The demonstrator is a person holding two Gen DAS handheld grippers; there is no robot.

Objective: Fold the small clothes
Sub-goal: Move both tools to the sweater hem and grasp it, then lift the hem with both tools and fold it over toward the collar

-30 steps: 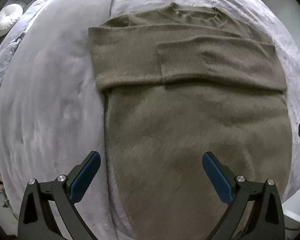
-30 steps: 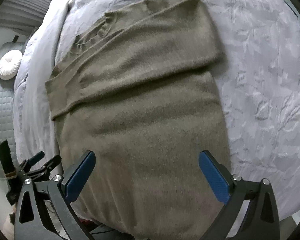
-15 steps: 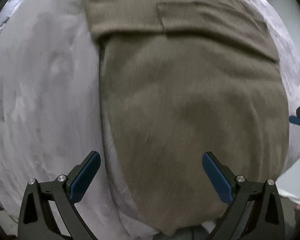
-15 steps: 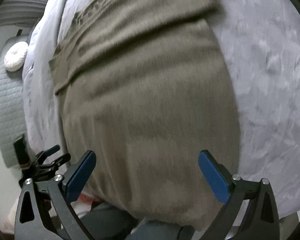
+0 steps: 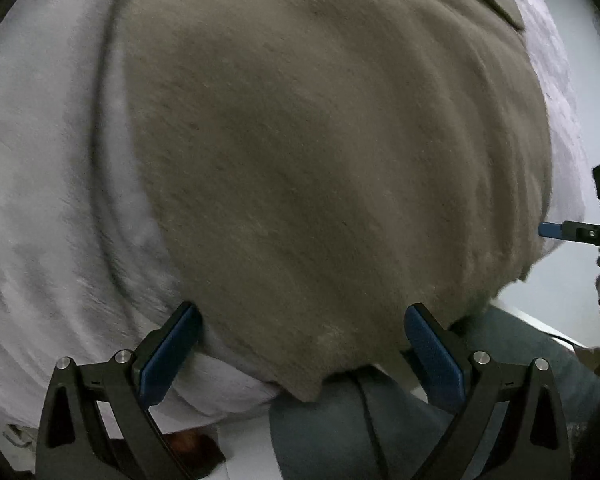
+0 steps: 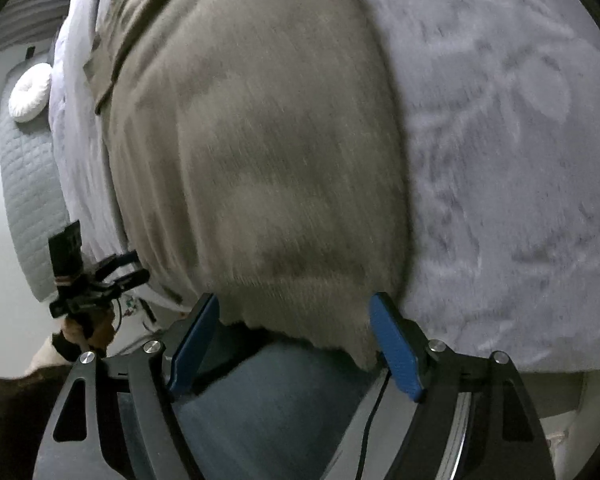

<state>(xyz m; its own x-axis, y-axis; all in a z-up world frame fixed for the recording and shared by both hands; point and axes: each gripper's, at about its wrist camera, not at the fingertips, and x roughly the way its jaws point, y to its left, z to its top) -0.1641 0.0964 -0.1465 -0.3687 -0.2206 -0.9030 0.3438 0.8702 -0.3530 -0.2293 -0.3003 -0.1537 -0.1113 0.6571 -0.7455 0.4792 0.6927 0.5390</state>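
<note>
My right gripper (image 6: pixel 294 336) is closing around the sweater (image 6: pixel 260 160) hem, pads not yet pressing; my left gripper (image 5: pixel 300 354) stands wide at the hem's other corner. The sweater hangs over the bed (image 6: pixel 520 160) edge, so a shallow pinch could slip or catch the blanket. A second ago both grippers were farther back and higher.

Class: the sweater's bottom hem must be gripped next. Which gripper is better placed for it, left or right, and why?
Right, probably. The right gripper has the sweater hem's corner between its closing jaws; the left gripper straddles the hem with jaws wide.
</note>
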